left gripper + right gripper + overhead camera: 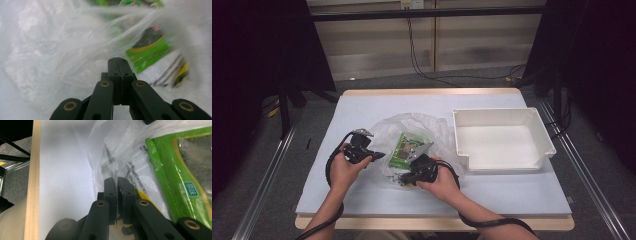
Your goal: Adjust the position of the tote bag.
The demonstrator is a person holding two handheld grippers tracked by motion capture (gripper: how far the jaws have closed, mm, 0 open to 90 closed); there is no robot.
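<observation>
A crumpled clear plastic bag (432, 127) lies on the middle of the table with a green snack packet (404, 147) inside it. My right gripper (403, 176) is at the bag's near edge, pointing left. In the right gripper view its jaws (116, 181) pinch a thin fold of the bag (112, 142), with the green packet (180, 170) just to the right. My left gripper (379, 156) is at the bag's left side. Its jaws (117, 61) are pressed together with nothing between them, right in front of the bag's film (62, 50) and the blurred green packet (150, 53).
An empty white tray (504, 111) stands to the right of the bag. The table's pale mat (362, 107) ends at a wooden front edge (33, 182) close to my right gripper. A second printed packet with yellow and black (181, 72) shows through the bag.
</observation>
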